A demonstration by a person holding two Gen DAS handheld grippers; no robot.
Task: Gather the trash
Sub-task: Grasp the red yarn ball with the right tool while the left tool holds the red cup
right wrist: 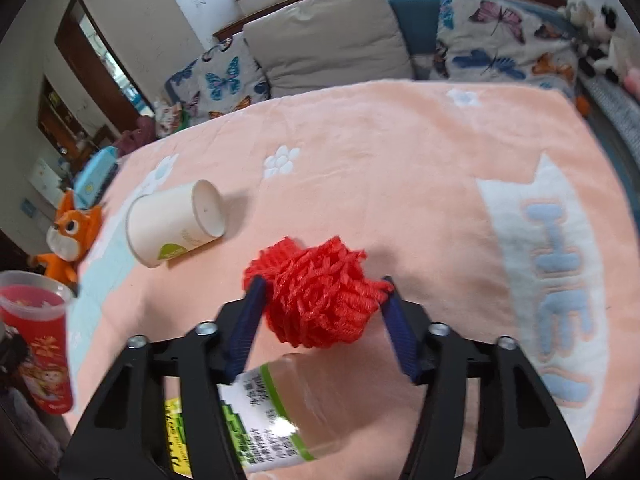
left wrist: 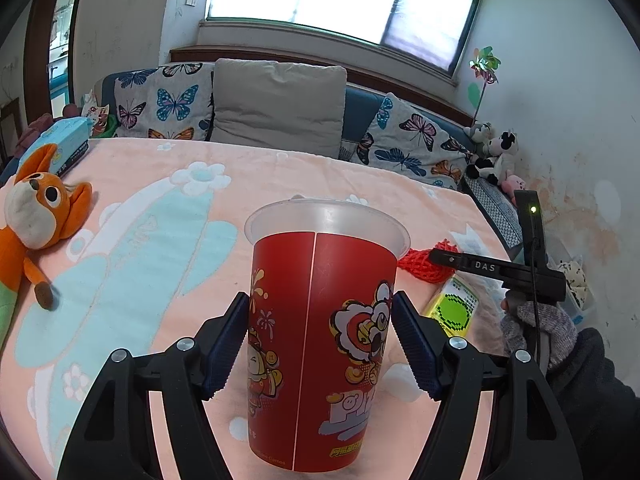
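Observation:
My left gripper (left wrist: 320,340) is shut on a tall red plastic cup (left wrist: 320,340) with cartoon prints, held upright over the pink blanket (left wrist: 140,240); the cup also shows in the right wrist view (right wrist: 38,336). My right gripper (right wrist: 324,308) is shut on a wad of red mesh netting (right wrist: 316,292), just above the blanket; the netting shows in the left wrist view (left wrist: 424,266). A clear plastic bottle with a green-yellow label (right wrist: 276,420) lies under the right gripper, also in the left wrist view (left wrist: 452,308). A white paper cup (right wrist: 176,222) lies on its side to the left.
An orange plush fox (left wrist: 36,216) lies at the blanket's left edge, with a blue tissue box (left wrist: 60,140) behind it. Butterfly cushions (left wrist: 168,100) and a beige pillow (left wrist: 276,104) line the far side. Plush toys (left wrist: 492,152) sit at the right corner.

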